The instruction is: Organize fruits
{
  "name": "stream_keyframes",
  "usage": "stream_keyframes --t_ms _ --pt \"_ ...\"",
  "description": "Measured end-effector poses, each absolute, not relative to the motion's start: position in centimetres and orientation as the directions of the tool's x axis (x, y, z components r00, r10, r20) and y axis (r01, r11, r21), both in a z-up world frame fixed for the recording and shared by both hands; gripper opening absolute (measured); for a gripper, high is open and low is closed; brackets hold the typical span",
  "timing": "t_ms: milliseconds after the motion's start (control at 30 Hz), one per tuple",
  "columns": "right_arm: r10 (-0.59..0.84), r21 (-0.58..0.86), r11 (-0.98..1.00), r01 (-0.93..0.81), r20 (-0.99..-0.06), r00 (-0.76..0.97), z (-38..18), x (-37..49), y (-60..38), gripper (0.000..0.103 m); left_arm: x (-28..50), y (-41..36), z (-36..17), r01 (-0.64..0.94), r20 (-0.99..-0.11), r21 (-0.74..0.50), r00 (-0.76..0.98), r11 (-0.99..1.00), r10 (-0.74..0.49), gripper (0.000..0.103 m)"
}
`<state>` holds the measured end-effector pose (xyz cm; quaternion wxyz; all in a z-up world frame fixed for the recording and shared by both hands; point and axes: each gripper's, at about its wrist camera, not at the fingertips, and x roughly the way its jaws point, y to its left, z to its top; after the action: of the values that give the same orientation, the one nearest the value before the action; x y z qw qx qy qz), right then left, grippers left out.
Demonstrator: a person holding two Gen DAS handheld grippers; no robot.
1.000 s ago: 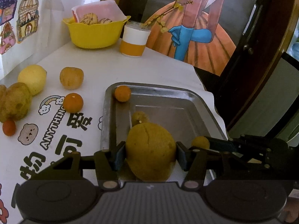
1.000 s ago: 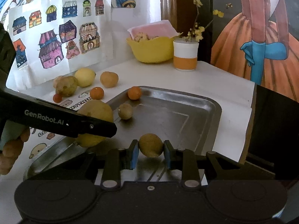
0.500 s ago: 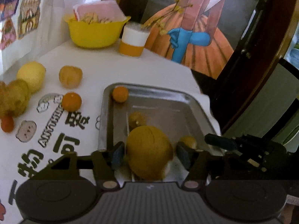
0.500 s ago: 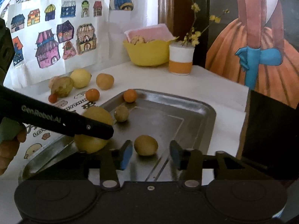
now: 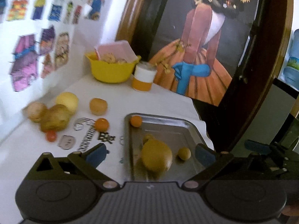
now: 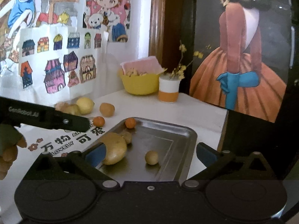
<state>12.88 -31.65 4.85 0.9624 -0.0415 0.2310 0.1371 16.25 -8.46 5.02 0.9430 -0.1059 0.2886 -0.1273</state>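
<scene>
A metal tray (image 5: 168,119) (image 6: 192,136) holds a large yellow fruit (image 5: 156,155) (image 6: 115,148), a small round yellow fruit (image 5: 184,153) (image 6: 151,157), a small brownish fruit (image 6: 127,136) and a small orange (image 5: 135,121) (image 6: 130,122). My left gripper (image 5: 151,152) hangs open above the tray's near end, wide of the large fruit and holding nothing. My right gripper (image 6: 149,154) is also open and above the small round fruit without touching it. To the tray's left lie an orange (image 5: 101,124), a tan round fruit (image 5: 98,106), a pale yellow fruit (image 5: 67,99), two brown lumpy fruits (image 5: 54,117) and a small red one (image 5: 50,135).
A yellow bowl (image 5: 112,71) with a pink box and a white-and-orange cup (image 5: 143,78) stand at the table's back. The table's right edge (image 5: 201,119) drops off just beyond the tray. A hand (image 6: 9,149) holds the left gripper at the left edge of the right wrist view.
Both grippers opened and drew back and upward from the tray. The large yellow fruit and the small round fruit, held a second ago, now rest loose in the tray.
</scene>
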Motion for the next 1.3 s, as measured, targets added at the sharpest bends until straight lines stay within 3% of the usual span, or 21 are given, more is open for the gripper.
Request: stream_keyframes --t_ms 333,833,1300 --pt "0.216 0.004 0.969 -0.247 -0.501 0.838 5.2 6.4 -30.5 0.102 10.2 -5.1 4.9 0.16 -0.521 -0.246 0.81 0.956 -0.269 0.102" --pt "0.285 0.063 0.946 -0.319 -0.635 0.718 3.1 1.5 -25.3 0.102 4.8 0.2 1.4 0.056 -0.665 -0.167 0.731 0.984 -0.155 0.102" --pt "0.409 0.082 0.886 -0.456 -0.6 0.687 6.0 5.4 -20.4 0.102 7.7 4.4 3.6 -0.012 -0.643 -0.118 0.763 0.993 -0.067 0.102"
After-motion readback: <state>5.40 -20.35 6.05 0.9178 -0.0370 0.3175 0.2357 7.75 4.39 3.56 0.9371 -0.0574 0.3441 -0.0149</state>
